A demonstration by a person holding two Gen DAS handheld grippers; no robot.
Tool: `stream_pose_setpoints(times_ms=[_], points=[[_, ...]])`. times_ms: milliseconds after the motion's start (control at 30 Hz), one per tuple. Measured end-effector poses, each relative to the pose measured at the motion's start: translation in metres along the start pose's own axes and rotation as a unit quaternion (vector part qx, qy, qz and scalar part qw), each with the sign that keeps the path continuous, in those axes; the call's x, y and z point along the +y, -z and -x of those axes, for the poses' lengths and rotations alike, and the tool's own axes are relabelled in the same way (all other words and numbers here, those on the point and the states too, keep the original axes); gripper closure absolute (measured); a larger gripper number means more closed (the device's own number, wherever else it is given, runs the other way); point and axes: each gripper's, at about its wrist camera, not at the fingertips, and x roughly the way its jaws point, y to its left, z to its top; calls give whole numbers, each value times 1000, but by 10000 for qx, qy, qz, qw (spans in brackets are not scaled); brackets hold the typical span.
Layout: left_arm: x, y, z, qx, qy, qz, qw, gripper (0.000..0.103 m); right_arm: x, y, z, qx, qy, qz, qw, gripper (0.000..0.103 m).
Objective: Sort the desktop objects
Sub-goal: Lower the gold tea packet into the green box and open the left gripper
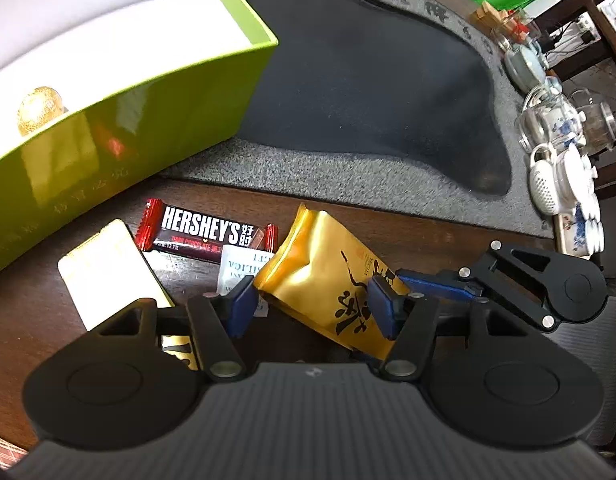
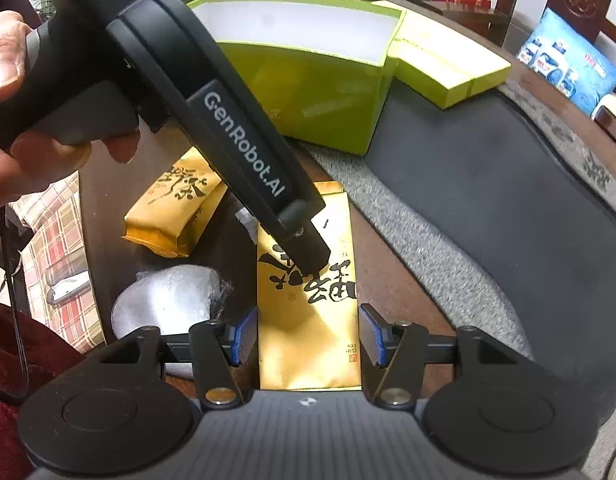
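The gold tea packet [image 1: 328, 276] is straddled by the left gripper [image 1: 314, 306], its blue pads apart, long axis running toward 11 o'clock. The right gripper [image 2: 308, 334], likewise spread, flanks it too. At 10 o'clock, the green box [image 1: 119, 120] holds one gold-foil ball [image 1: 39, 110].

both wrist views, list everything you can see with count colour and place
green box: 1, lime with white inside, open, upper left
gold foil ball: 1, gold, inside the box
green lid: 1, lime, right of the box
gold tea packets: 2, gold with black script, on the wooden table
Hershey's bar: 1, black and red, front of the box
cream sachet: 1, pale yellow, left of the bar
silica gel packet: 1, white, beneath the bar
silver foil lump: 1, silver, table edge
tea tray: 1, dark grey stone
teaware: several, white and glass, far right
left claw: open over a packet
right claw: open around a packet
hand: 1, holding left claw
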Motion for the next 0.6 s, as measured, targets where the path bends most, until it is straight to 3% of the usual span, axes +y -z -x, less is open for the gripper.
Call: stream_pose_setpoints(times_ms=[267,600], points=[[-4,-16,44,-591,-61,1,9982,46,-1,-29,28,-292,162,380,9987,49],[17,-58,112,-1529,-554,51,9867,46,1,-121,47,-965,297,1060,9892,49]])
